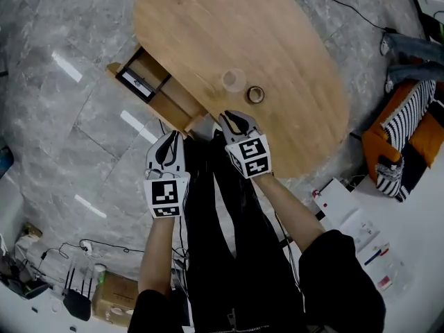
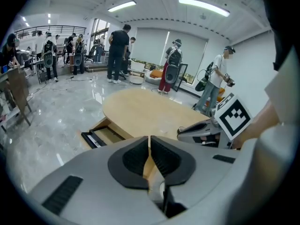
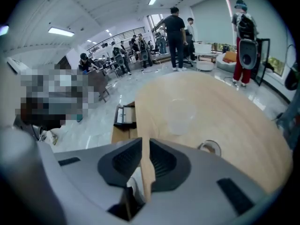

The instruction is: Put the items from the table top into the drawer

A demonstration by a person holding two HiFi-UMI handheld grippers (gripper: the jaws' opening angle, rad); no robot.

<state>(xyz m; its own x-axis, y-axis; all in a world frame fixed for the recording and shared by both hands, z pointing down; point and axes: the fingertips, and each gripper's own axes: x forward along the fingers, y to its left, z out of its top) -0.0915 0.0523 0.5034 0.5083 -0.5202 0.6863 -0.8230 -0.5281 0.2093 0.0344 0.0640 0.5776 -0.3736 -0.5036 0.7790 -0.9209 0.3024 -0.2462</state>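
Note:
A clear plastic cup (image 1: 234, 80) (image 3: 180, 114) and a roll of tape (image 1: 255, 94) (image 3: 209, 147) stand near the front edge of the oval wooden table (image 1: 208, 26) (image 2: 145, 109). The drawer (image 1: 142, 75) (image 2: 107, 135) (image 3: 125, 115) is pulled out at the table's left end and looks empty. My right gripper (image 1: 232, 115) (image 3: 146, 144) hovers at the table's near edge, just short of the tape roll, its jaws a little apart with nothing between them. My left gripper (image 1: 168, 137) (image 2: 149, 142) is off the table below the drawer, its jaws together and empty.
Several people stand on the shiny grey floor beyond the table. An orange and striped cushion (image 1: 409, 137) lies at the right, a white surface with small things (image 1: 361, 227) at the lower right, and a cardboard box (image 1: 114, 297) and cables at the lower left.

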